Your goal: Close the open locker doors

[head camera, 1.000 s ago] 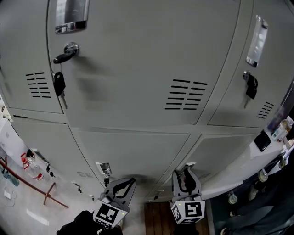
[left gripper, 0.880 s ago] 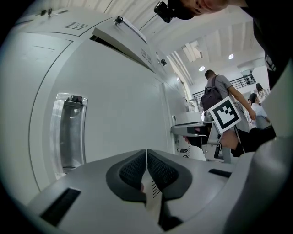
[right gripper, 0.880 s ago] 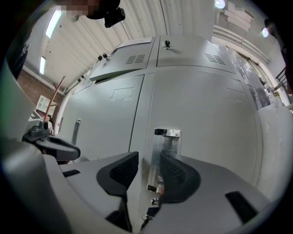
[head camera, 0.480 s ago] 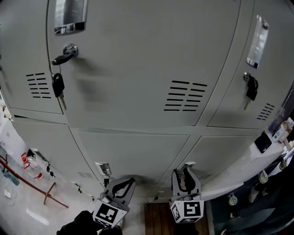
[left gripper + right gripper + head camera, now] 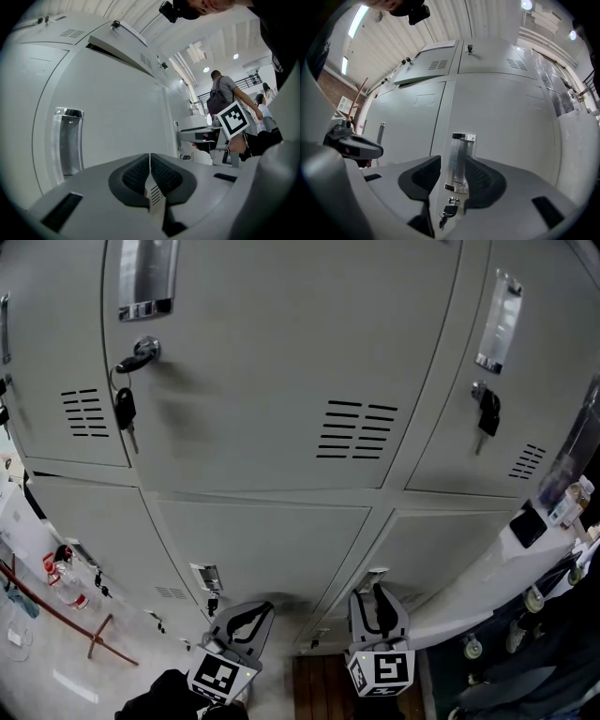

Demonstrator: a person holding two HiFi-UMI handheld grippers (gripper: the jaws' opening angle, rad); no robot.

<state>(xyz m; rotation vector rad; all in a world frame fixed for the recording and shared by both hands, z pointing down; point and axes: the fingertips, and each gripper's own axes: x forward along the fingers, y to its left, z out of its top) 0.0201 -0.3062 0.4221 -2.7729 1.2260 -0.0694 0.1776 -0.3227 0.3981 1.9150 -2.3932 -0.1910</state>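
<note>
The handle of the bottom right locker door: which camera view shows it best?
The right gripper view: the handle stands close and centred, its whole length visible, with the key hanging below. The head view shows only its small top end low in the picture. In the left gripper view I cannot pick it out.

place: likely a public locker hall | evidence: grey metal lockers [image 5: 281,381], hanging keys [image 5: 124,410], backpacked person [image 5: 221,93]
</note>
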